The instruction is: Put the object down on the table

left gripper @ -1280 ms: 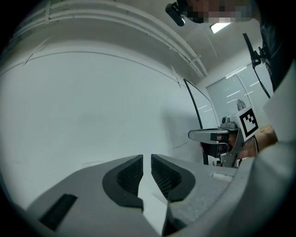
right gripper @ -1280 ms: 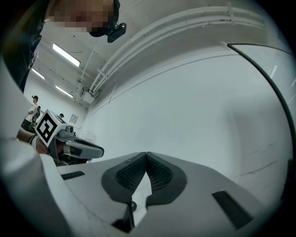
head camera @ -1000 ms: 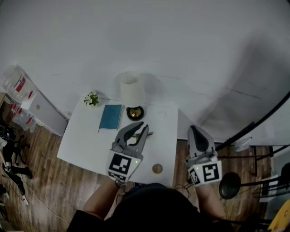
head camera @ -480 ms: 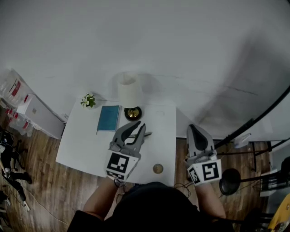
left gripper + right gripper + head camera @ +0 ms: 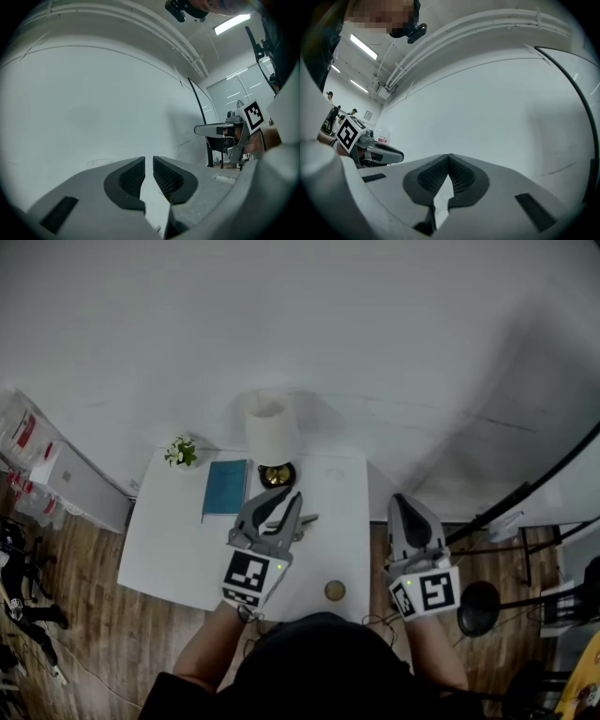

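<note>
Jaws of left gripper [image 5: 146, 164] gape narrowly, empty, above the table [image 5: 169, 549], seemingly nothing to release; right gripper [image 5: 448, 161] sits closed.

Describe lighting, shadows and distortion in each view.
Head view: dim and soft, with a broad shadow on the wall at right; the white table is brightest. Left gripper view: heavy fisheye, dark round edges, glare from a ceiling light. Right gripper view: the same curving, ceiling pipes bowed.

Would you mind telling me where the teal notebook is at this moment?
In the head view, the teal notebook lies flat on the white table, near its far edge and left of centre, between the small potted plant and the lamp.
</note>
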`<state>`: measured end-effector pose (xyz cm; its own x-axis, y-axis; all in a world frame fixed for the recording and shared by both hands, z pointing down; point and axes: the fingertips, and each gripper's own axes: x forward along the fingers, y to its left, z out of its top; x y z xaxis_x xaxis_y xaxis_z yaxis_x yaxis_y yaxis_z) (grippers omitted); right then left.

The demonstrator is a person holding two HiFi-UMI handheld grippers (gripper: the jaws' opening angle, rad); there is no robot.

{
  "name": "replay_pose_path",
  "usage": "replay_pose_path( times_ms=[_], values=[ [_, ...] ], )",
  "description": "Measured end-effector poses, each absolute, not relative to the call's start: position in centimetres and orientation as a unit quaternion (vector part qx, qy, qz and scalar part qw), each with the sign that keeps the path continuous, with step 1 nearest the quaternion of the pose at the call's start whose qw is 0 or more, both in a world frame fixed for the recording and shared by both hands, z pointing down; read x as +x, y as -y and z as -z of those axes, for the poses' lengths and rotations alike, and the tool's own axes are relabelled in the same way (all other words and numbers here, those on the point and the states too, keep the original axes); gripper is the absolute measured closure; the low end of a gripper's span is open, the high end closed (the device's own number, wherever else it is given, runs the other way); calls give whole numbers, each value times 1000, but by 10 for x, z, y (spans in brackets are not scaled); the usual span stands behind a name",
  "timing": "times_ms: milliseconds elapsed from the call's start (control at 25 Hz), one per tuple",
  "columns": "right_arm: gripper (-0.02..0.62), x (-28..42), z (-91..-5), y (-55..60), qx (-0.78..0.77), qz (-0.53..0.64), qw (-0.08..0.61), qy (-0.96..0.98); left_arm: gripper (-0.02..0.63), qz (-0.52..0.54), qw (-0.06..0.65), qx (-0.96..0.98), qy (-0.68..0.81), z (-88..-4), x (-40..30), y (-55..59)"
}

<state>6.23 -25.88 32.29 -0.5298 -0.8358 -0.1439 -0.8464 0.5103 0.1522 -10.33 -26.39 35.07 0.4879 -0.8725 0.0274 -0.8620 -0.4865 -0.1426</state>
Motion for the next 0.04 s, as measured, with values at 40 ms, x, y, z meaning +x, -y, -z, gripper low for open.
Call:
replay_pose_path(
  times_ms=[40],
  values=[
    [592, 59, -323, 260, -485, -102, 26, -868, 554, 48, 56, -861, -503, -351, -107, 266]
  ],
)
